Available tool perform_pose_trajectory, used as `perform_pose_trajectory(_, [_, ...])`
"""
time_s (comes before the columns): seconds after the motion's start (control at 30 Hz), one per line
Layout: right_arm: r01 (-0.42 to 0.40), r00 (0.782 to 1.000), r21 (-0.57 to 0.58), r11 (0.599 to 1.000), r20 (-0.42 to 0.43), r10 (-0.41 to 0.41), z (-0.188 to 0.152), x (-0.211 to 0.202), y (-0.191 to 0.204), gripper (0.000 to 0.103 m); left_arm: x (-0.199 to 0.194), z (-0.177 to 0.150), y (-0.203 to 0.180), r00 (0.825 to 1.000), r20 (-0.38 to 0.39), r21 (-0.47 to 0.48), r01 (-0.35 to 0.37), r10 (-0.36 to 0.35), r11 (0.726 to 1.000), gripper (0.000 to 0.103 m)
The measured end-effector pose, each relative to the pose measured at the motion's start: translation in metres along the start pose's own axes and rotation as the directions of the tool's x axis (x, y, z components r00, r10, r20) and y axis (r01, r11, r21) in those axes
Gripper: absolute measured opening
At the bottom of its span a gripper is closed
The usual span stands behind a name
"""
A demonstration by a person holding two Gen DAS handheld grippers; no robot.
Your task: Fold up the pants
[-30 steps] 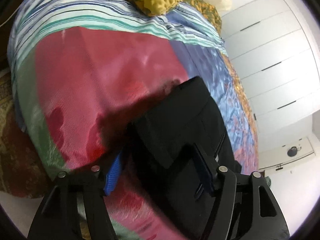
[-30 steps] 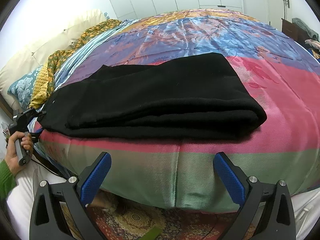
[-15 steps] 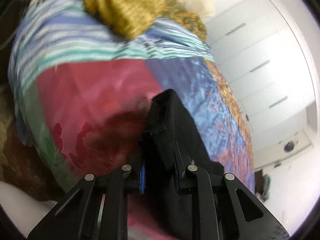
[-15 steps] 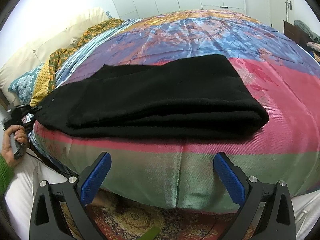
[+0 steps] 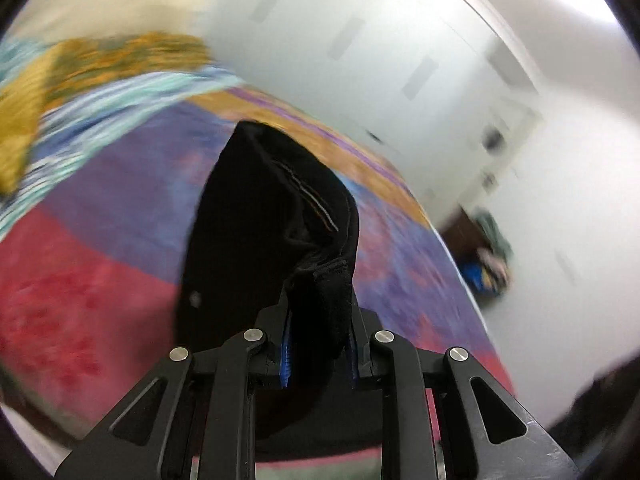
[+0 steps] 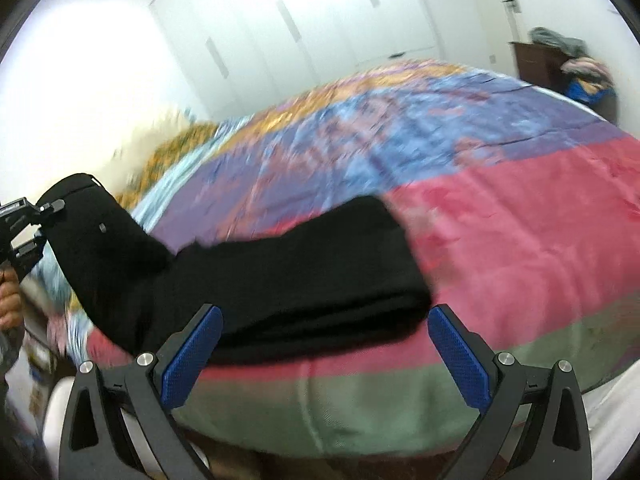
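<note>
Black cloth, one end of the pants (image 5: 264, 232), is pinched between the blue pads of the left tongs (image 5: 318, 344), whose jaws are drawn nearly together on a thick bunch of fabric and have just been closing, with the cloth caught between them. In the right wrist view that end (image 6: 100, 240) is seen raised clear of the bed (image 6: 520, 240) at the left edge, beside the left tongs (image 6: 36, 220), while the rest of the pants lies folded along the near side of the bed, on the red band of the bedspread. The right tongs (image 6: 324, 356) are held wide apart with nothing between them, in front of the near edge of the folded cloth and apart from it.

A second before, the left jaws stood open around the flat end of the pants; that end has since been gripped and lifted off the bedspread. The right tongs have been brought nearer to the fold, and both views are now blurred.

One pair of pants, two tongs and one bed are counted. One hand (image 6: 8, 300) is seen at the left edge under the left tongs. A white wardrobe (image 6: 300, 32) stands behind the bed, and a heap of clothes (image 6: 580, 64) lies on dark furniture in the far corner
</note>
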State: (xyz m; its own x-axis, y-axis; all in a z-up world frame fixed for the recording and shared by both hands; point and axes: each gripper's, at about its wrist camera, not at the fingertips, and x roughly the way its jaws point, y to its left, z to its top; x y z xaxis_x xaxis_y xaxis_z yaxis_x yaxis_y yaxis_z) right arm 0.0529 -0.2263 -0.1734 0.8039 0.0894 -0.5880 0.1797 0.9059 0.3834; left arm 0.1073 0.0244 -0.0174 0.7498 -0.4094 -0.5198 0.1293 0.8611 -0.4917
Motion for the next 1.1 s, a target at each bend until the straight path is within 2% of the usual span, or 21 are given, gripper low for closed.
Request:
perform_pose_trajectory(0.07, [0.02, 0.999, 0.042, 0.999, 0.033, -0.022, 0.006, -0.008, -0.013, 0.102, 0.03, -0.014, -0.042, 0.997, -0.067, 0.096, 0.039, -0.032, 0.995, 0.019])
perform_pose_trajectory(0.2, [0.052, 0.995, 0.145, 0.988, 0.082, -0.064, 0.012, -0.023, -0.039, 0.102, 0.077, -0.048, -0.099, 0.979, -0.19, 0.2, 0.114, -0.076, 0.973, 0.019])
perform_pose_trajectory(0.23, [0.057, 0.993, 0.177, 0.983, 0.093, -0.075, 0.013, -0.028, -0.046, 0.102, 0.091, -0.057, -0.109, 0.972, -0.224, 0.23, 0.12, -0.067, 0.966, 0.019])
perform_pose_trajectory(0.3, [0.062, 0.99, 0.215, 0.975, 0.111, -0.087, 0.014, -0.034, -0.055, 0.102, 0.12, -0.084, -0.135, 0.963, -0.268, 0.33, 0.089, 0.003, 0.94, 0.019])
perform_pose_trajectory(0.4, [0.063, 0.988, 0.254, 0.965, 0.12, -0.096, 0.015, -0.034, -0.065, 0.102, 0.15, -0.124, -0.166, 0.957, -0.274, 0.493, 0.053, 0.097, 0.868, 0.019])
perform_pose_trajectory(0.47, [0.067, 0.988, 0.267, 0.961, 0.119, -0.102, 0.016, -0.034, -0.07, 0.102, 0.174, -0.151, -0.174, 0.934, -0.32, 0.602, 0.073, 0.157, 0.795, 0.021])
perform_pose_trajectory(0.5, [0.069, 0.987, 0.274, 0.959, 0.118, -0.105, 0.015, -0.034, -0.073, 0.102, 0.185, -0.161, -0.176, 0.918, -0.347, 0.643, 0.084, 0.192, 0.761, 0.025])
perform_pose_trajectory(0.53, [0.07, 0.987, 0.283, 0.957, 0.117, -0.107, 0.015, -0.034, -0.075, 0.102, 0.189, -0.166, -0.176, 0.909, -0.359, 0.667, 0.089, 0.214, 0.74, 0.028])
perform_pose_trajectory(0.57, [0.071, 0.987, 0.293, 0.954, 0.116, -0.109, 0.015, -0.033, -0.078, 0.102, 0.189, -0.176, -0.179, 0.904, -0.355, 0.702, 0.09, 0.238, 0.706, 0.034])
perform_pose_trajectory(0.6, [0.072, 0.987, 0.307, 0.949, 0.115, -0.112, 0.015, -0.032, -0.081, 0.102, 0.182, -0.179, -0.183, 0.908, -0.343, 0.714, 0.087, 0.24, 0.695, 0.043])
perform_pose_trajectory(0.63, [0.07, 0.987, 0.325, 0.943, 0.116, -0.114, 0.016, -0.032, -0.085, 0.102, 0.172, -0.175, -0.186, 0.914, -0.341, 0.708, 0.096, 0.22, 0.699, 0.048])
perform_pose_trajectory(0.7, [0.07, 0.986, 0.366, 0.928, 0.117, -0.12, 0.015, -0.034, -0.095, 0.102, 0.138, -0.162, -0.187, 0.919, -0.375, 0.65, 0.17, 0.118, 0.741, 0.065])
perform_pose_trajectory(0.77, [0.071, 0.984, 0.398, 0.915, 0.119, -0.129, 0.016, -0.037, -0.103, 0.102, 0.107, -0.148, -0.177, 0.926, -0.376, 0.593, 0.215, 0.03, 0.776, 0.074])
perform_pose_trajectory(0.83, [0.059, 0.985, 0.39, 0.919, 0.126, -0.117, 0.023, -0.04, -0.106, 0.102, 0.067, -0.131, -0.157, 0.941, -0.335, 0.536, 0.225, -0.039, 0.814, 0.077])
perform_pose_trajectory(0.87, [0.041, 0.988, 0.368, 0.929, 0.121, -0.092, 0.027, -0.038, -0.106, 0.102, 0.048, -0.117, -0.136, 0.954, -0.299, 0.508, 0.194, -0.04, 0.839, 0.077])
perform_pose_trajectory(0.93, [-0.064, 0.997, 0.317, 0.946, 0.07, 0.043, 0.045, -0.023, -0.106, 0.102, 0.048, -0.1, -0.109, 0.969, -0.248, 0.476, 0.117, 0.005, 0.872, 0.075])
perform_pose_trajectory(0.97, [-0.117, 0.993, 0.305, 0.945, 0.035, 0.111, 0.051, -0.012, -0.106, 0.102, 0.045, -0.092, -0.089, 0.976, -0.209, 0.457, 0.046, 0.057, 0.888, 0.067])
perform_pose_trajectory(1.0, [-0.202, 0.973, 0.303, 0.931, -0.048, 0.227, 0.062, 0.008, -0.105, 0.101, 0.048, -0.088, -0.071, 0.975, -0.185, 0.446, -0.026, 0.121, 0.895, 0.057])
perform_pose_trajectory(1.03, [-0.27, 0.939, 0.32, 0.908, -0.121, 0.322, 0.072, 0.027, -0.104, 0.092, 0.056, -0.085, -0.049, 0.965, -0.179, 0.434, -0.097, 0.191, 0.896, 0.053])
perform_pose_trajectory(1.07, [-0.312, 0.912, 0.331, 0.89, -0.159, 0.379, 0.077, 0.038, -0.102, 0.085, 0.065, -0.086, -0.031, 0.953, -0.188, 0.422, -0.14, 0.237, 0.896, 0.046])
perform_pose_trajectory(1.1, [-0.363, 0.862, 0.338, 0.868, -0.23, 0.451, 0.086, 0.058, -0.097, 0.085, 0.075, -0.088, -0.015, 0.937, -0.209, 0.413, -0.174, 0.279, 0.894, 0.039])
